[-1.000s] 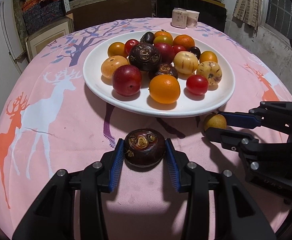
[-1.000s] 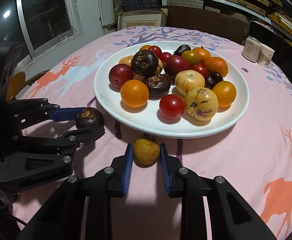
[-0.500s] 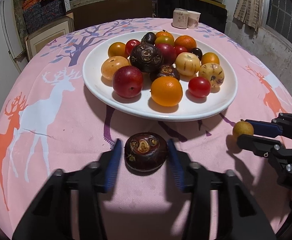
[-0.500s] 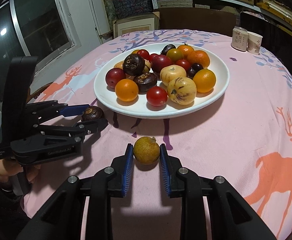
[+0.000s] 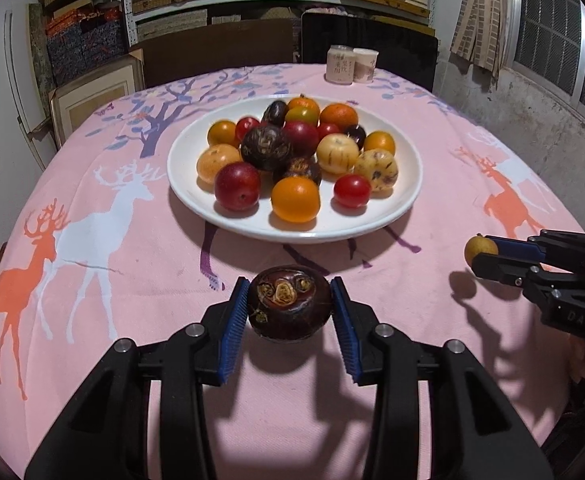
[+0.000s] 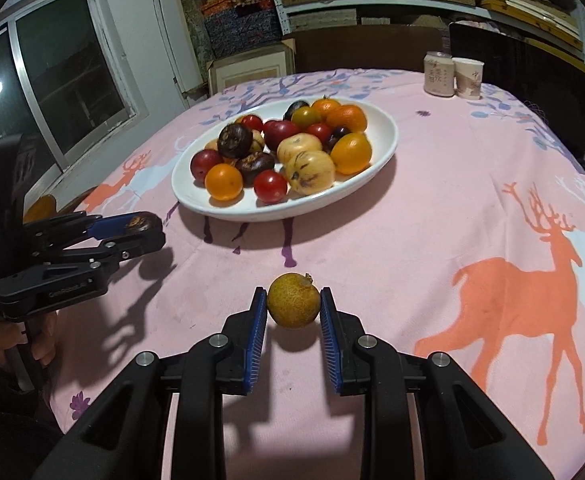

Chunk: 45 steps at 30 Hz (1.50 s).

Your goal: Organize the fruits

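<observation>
A white plate (image 5: 396, 216) heaped with several fruits stands mid-table; it also shows in the right wrist view (image 6: 348, 196). My left gripper (image 5: 290, 306) is shut on a dark purple mangosteen (image 5: 290, 304) and holds it above the pink cloth, in front of the plate. It also shows at the left of the right wrist view (image 6: 140, 232). My right gripper (image 6: 293, 306) is shut on a small yellow-brown fruit (image 6: 293, 300), lifted above the cloth with its shadow below. It appears at the right of the left wrist view (image 5: 482, 254).
A can (image 5: 339, 65) and a paper cup (image 5: 365, 65) stand at the table's far edge. The round table wears a pink deer-print cloth (image 6: 492, 200). Dark chairs and shelves lie behind; a window is at the left of the right wrist view.
Both grippers have pulled back from the plate and lifted their fruits off the cloth. The right gripper has moved away to the right of the plate.
</observation>
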Tool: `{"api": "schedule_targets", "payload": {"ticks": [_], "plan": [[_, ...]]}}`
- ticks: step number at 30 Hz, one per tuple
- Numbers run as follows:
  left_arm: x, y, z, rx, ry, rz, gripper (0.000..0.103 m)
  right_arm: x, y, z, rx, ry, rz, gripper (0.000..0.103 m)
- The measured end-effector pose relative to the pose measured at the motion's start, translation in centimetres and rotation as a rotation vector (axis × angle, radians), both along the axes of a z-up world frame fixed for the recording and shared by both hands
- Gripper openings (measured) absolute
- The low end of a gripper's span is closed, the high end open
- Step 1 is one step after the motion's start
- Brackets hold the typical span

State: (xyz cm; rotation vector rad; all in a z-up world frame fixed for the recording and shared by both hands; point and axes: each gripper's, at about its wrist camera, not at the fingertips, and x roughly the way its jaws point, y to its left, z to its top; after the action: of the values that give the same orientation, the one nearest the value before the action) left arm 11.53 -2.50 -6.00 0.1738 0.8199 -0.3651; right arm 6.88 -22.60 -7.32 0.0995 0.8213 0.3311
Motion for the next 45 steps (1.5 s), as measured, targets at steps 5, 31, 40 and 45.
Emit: {"api": "schedule_targets", "payload": {"ticks": [5, 31, 40, 45], "plan": [[0.4, -0.1, 3.6, -0.044, -0.059, -0.01, 0.04, -0.2, -0.9, 3.5, 0.032, -0.112, -0.004, 0.027], [8.6, -2.8, 1.9, 0.013, -0.008, 0.011, 0.096, 11.5, 0.0, 3.9, 0.1, -0.091, 0.004, 0.06], [3.7, -1.7, -0.6, 0.045, 0.078, 0.034, 0.098, 5.5, -0.2, 1.8, 0.096, -0.01, 0.006, 0.099], [0.8, 0.1, 0.5, 0.006, 0.074, 0.126, 0.098, 1.4, -0.1, 2.1, 0.03, -0.05, -0.042, 0.099]]}}
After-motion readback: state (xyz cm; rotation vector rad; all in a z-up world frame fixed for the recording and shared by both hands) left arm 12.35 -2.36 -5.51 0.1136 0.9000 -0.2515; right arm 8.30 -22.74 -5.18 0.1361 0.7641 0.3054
